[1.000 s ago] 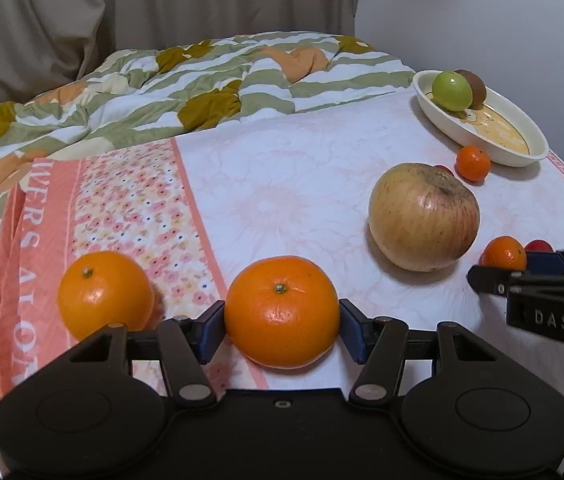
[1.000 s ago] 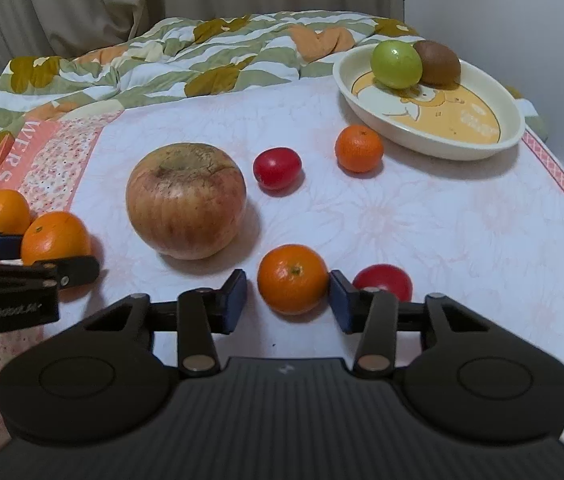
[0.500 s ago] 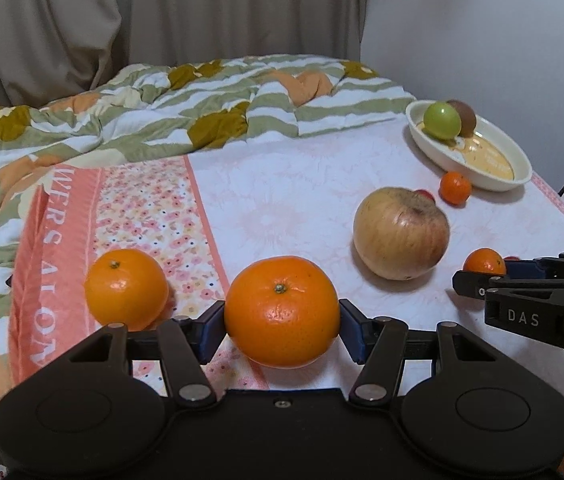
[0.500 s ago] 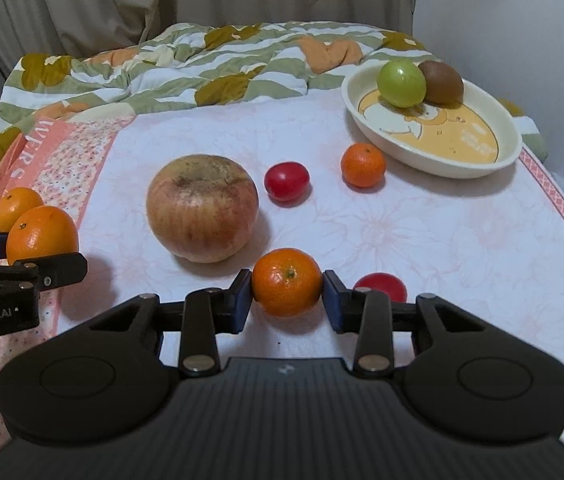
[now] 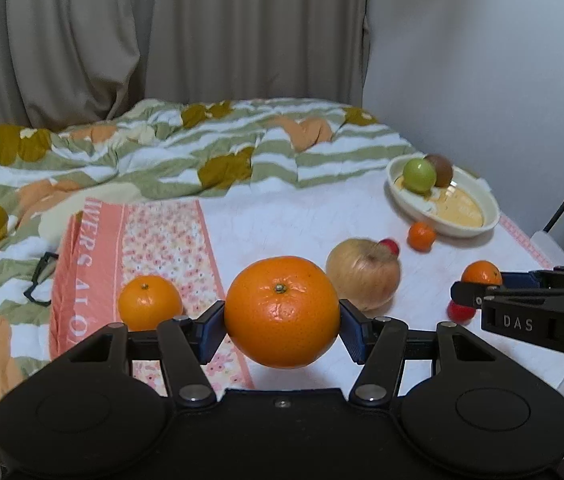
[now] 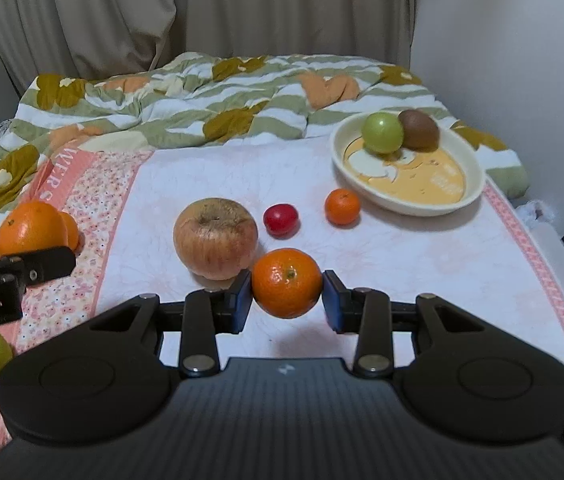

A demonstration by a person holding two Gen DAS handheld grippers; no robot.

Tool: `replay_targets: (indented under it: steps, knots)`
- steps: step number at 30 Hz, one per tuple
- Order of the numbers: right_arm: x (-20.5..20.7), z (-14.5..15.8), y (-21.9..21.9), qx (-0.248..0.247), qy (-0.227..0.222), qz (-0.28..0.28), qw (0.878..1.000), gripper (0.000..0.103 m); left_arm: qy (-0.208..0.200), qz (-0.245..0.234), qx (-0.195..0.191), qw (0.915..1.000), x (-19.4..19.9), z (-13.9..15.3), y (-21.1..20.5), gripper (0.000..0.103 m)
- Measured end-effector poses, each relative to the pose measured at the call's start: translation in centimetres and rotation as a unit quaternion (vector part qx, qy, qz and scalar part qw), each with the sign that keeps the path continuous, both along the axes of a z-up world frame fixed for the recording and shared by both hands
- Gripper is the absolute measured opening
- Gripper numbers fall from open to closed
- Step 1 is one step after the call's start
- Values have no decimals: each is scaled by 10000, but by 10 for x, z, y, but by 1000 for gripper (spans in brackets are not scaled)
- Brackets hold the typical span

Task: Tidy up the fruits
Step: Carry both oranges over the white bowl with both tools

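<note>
Orange fruit fills both my tongs: my left gripper (image 5: 282, 322) clenches a large orange (image 5: 282, 312), my right gripper (image 6: 286, 300) a small mandarin (image 6: 286, 282). I hold both clear above the bedspread (image 6: 401, 264), probably bound for the dish (image 6: 477, 184) at its far right corner.

You see orange mandarins (image 5: 282, 312), a green-and-white striped quilt (image 5: 154, 160), a cream bowl (image 6: 477, 188) with yellow inside

Two close, forward-facing wrist views, both toward the dish (image 5: 489, 216) (image 6: 477, 184).
</note>
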State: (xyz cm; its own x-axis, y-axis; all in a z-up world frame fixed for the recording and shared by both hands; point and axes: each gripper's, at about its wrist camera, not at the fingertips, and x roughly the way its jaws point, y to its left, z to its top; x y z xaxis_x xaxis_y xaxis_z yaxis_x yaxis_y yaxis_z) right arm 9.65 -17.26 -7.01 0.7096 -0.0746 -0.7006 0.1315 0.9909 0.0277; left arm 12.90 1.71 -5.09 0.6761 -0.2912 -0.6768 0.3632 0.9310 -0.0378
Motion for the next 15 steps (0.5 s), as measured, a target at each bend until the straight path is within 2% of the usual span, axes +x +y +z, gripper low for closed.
replay_targets:
  steps: [6, 15]
  knots:
    - [-15, 20, -14, -52, 36, 113, 9999, 53, -167, 20, -77, 9998, -14, 21, -9, 63]
    - [-24, 43, -75, 144, -36, 186, 9997, 53, -414, 261, -48, 9988, -26, 47, -50, 63]
